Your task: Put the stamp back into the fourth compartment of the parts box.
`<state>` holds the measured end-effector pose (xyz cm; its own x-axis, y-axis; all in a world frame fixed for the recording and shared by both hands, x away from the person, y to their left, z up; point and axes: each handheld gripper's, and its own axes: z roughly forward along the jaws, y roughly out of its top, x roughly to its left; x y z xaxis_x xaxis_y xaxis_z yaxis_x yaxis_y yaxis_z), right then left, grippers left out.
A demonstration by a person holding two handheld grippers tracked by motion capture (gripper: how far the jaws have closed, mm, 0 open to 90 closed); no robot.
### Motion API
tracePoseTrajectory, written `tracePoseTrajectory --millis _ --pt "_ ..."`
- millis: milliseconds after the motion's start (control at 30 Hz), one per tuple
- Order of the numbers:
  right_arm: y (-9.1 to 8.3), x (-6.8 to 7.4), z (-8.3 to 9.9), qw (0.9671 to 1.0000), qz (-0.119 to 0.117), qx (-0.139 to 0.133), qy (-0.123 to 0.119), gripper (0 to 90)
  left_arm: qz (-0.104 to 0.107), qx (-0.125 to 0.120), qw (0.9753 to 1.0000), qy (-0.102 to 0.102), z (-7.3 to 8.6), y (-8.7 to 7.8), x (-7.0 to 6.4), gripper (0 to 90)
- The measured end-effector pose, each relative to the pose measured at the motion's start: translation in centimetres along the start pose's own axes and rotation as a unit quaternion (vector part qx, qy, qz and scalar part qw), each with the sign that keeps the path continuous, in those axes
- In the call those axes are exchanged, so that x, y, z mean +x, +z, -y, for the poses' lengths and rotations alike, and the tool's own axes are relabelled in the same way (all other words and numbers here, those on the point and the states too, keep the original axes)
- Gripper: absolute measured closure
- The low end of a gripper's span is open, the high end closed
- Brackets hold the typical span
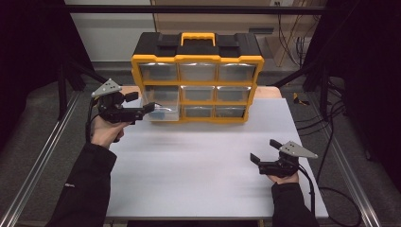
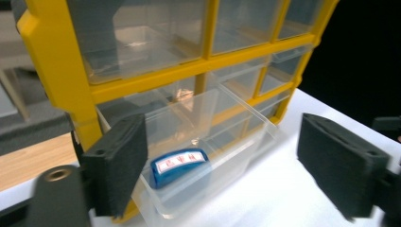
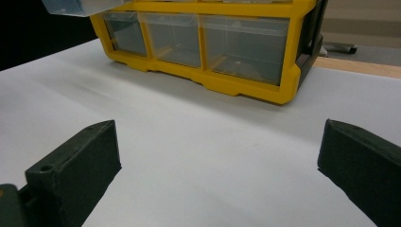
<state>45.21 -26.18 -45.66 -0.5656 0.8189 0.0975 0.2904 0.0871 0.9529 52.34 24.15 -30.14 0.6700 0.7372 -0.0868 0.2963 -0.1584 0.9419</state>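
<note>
White tabletop [image 1: 198, 165] carries a yellow drawer cabinet [image 1: 196, 85] at its far edge. From its left column a clear drawer [image 2: 203, 156] is pulled out, a blue case [image 2: 179, 166] lying inside. Near the far left corner, the left gripper [image 1: 152, 108] is held level at the drawer, forearm reaching forward, jaws apart. Toward the near right corner, the right gripper [image 1: 254, 158] rests low in its hand, jaws apart, holding nothing.

The blue case [image 2: 180, 166] bears a white label with red characters, too blurred to read.
</note>
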Motion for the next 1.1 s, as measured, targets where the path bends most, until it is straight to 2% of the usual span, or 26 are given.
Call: tracePoseTrajectory --millis 100,200,400,500,700,867,1100 --pt "0.0 0.0 0.0 1.0000 0.000 0.000 0.001 0.3 0.010 -0.004 0.9999 0.005 1.1 -0.5 -0.4 9.8" --pt "0.0 0.0 0.0 1.0000 0.001 0.000 0.001 0.3 0.007 -0.012 0.9999 0.006 2.3 -1.2 -0.8 4.5" --pt "-0.1 0.0 0.0 1.0000 0.001 0.000 0.005 0.2 -0.004 -0.020 0.9997 0.013 5.5 -2.2 -1.7 1.9" --pt "-0.1 0.0 0.0 1.0000 -0.001 -0.001 0.006 0.2 -0.003 -0.021 0.9997 0.013 6.9 -2.4 -1.8 1.4" --pt "-0.1 0.0 0.0 1.0000 -0.001 -0.002 0.005 0.2 -0.002 -0.037 0.9993 -0.001 9.5 -2.5 -1.5 1.5" --pt "-0.2 0.0 0.0 1.0000 -0.002 -0.002 0.006 0.1 -0.010 -0.033 0.9994 -0.004 11.6 -2.6 -1.2 1.5" --pt "-0.2 0.0 0.0 1.0000 -0.003 -0.002 0.006 0.1 -0.016 -0.016 0.9997 -0.011 13.0 -2.2 -0.7 1.5"
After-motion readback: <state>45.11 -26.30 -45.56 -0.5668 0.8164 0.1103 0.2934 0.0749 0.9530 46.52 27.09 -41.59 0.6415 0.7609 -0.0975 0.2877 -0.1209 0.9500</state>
